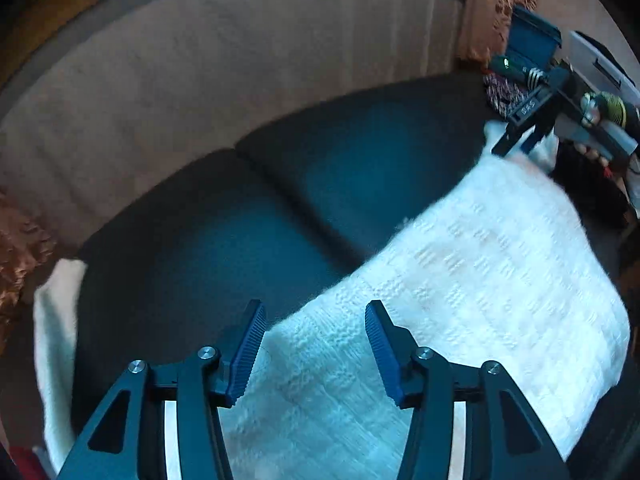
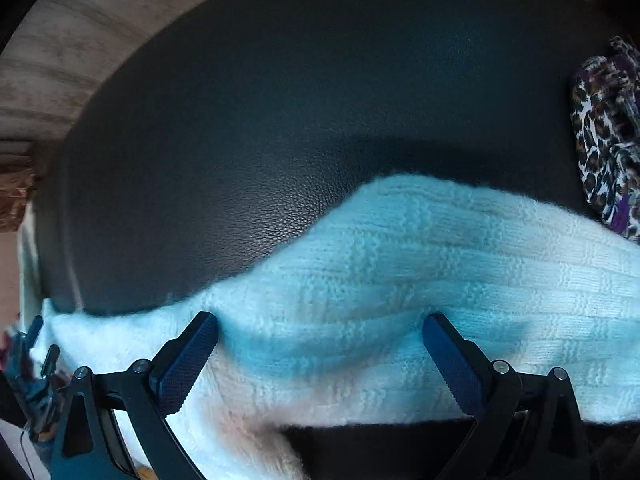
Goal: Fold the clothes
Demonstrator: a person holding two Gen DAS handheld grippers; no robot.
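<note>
Lying across the near edge of a dark leather-look seat (image 2: 280,120), a white knitted garment (image 1: 460,280) spreads flat, its ribbed and checked texture plain in both wrist views. The left gripper (image 1: 316,344) hangs over the garment's near-left corner with its jaws spread wide and nothing between the blue ridged pads (image 1: 248,352); part of the knit shows in the gap below them. In the right wrist view the right gripper (image 2: 320,356) is likewise spread wide above the knit, its fingers (image 2: 188,360) apart with the fabric bunched into a soft ridge just beyond the tips; whether the tips touch the cloth I cannot tell. From the left wrist view the right gripper also appears at the garment's far corner. The seat has a seam (image 1: 288,200) dividing two cushions, and a beige backrest (image 1: 240,60) rises behind it. A leopard-print cloth (image 2: 604,132) sits at the seat's right side, just beside the knit's edge. A second pale fabric piece (image 1: 56,340) drapes at the seat's left end.
</note>
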